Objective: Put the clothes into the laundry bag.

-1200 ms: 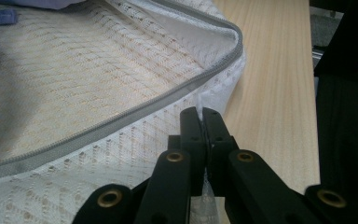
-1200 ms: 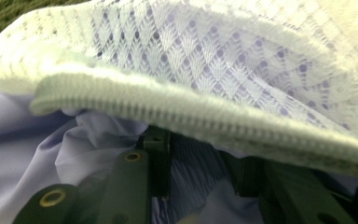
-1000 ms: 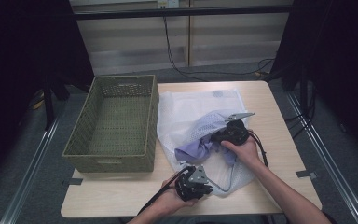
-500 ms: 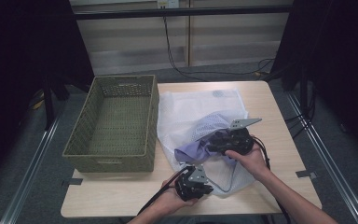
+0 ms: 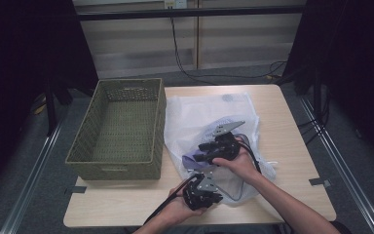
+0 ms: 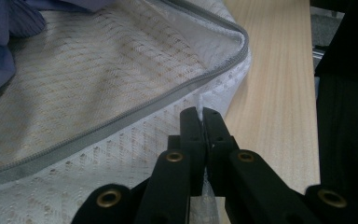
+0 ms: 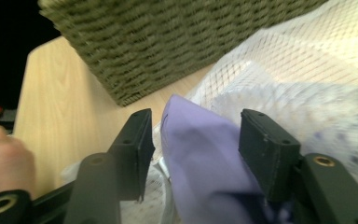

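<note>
At the left part of the table [image 5: 292, 146] stands the woven basket [image 5: 118, 129], olive-green, and nothing lies on its bottom; it is just beside the white mesh bag [image 5: 199, 117], which is spread flat over the middle of the table and reaches toward your edge. Your left gripper [image 5: 205, 193] is at the near edge of this bag, low on the table in front of you. In the left gripper view its jaws are pressed together on a thin fold of the white mesh [image 6: 121, 154], just below the grey zipper [image 6: 135, 109] that runs along the open mouth of the bag, and the bare wood is beside it. A little to the right and farther from you, your right gripper [image 5: 205, 152] is over the middle of the bag, and its tips point to the basket side. In the right gripper view its jaws are spread apart, with a fold of the purple cloth [image 7: 200, 154] between them; the cloth seems to touch the left jaw, but I cannot tell if the right jaw also touches it. This purple cloth lies at the mouth of the mesh bag, near the corner of the basket [image 7: 168, 42], and in the high view a small part of it [image 5: 191, 160] shows under your right gripper.
</note>
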`<state>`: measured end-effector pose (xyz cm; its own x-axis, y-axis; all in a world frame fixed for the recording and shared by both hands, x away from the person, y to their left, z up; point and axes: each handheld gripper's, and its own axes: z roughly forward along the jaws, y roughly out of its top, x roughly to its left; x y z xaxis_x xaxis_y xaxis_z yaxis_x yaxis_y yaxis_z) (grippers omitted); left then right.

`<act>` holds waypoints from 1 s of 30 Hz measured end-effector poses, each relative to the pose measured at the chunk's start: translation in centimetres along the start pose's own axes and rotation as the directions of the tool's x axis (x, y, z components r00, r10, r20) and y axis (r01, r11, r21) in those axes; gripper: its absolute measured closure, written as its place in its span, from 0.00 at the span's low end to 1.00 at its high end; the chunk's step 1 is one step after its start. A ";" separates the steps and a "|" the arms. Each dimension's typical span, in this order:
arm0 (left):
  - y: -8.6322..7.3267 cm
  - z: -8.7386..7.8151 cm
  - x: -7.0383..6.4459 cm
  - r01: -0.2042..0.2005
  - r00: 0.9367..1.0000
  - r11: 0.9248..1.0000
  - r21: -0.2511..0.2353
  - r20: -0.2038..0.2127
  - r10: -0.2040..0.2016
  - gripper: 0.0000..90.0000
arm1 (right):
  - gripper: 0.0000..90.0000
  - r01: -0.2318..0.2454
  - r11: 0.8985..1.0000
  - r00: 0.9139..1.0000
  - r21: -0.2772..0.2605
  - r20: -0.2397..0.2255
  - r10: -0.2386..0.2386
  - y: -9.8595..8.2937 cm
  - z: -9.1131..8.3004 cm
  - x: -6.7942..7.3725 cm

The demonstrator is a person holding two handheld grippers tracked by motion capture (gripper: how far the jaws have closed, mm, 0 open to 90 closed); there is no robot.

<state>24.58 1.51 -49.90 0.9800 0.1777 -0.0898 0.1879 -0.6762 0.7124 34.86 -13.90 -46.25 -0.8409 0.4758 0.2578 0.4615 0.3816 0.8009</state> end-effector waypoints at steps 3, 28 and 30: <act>0.0 0.0 0.0 0.000 1.000 1.000 0.002 0.000 0.000 0.99 | 0.44 0.003 0.998 1.000 0.069 0.011 -0.004 -0.6 1.5 -0.3; 0.0 0.1 -0.1 -0.005 1.000 1.000 -0.005 0.001 0.005 0.99 | 0.98 -0.013 1.000 0.997 0.010 0.078 0.012 -2.4 -4.8 -1.2; 0.0 0.1 -0.1 -0.002 1.000 1.000 -0.005 -0.001 0.002 0.99 | 0.98 -0.014 1.000 0.996 0.011 0.083 0.013 -2.6 -5.2 -1.3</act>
<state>24.51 1.44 -49.91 0.9803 0.1773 -0.0874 0.1856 -0.6732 0.7158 33.30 -19.59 -45.87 -0.8085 0.5451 0.2220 0.4760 0.3837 0.7913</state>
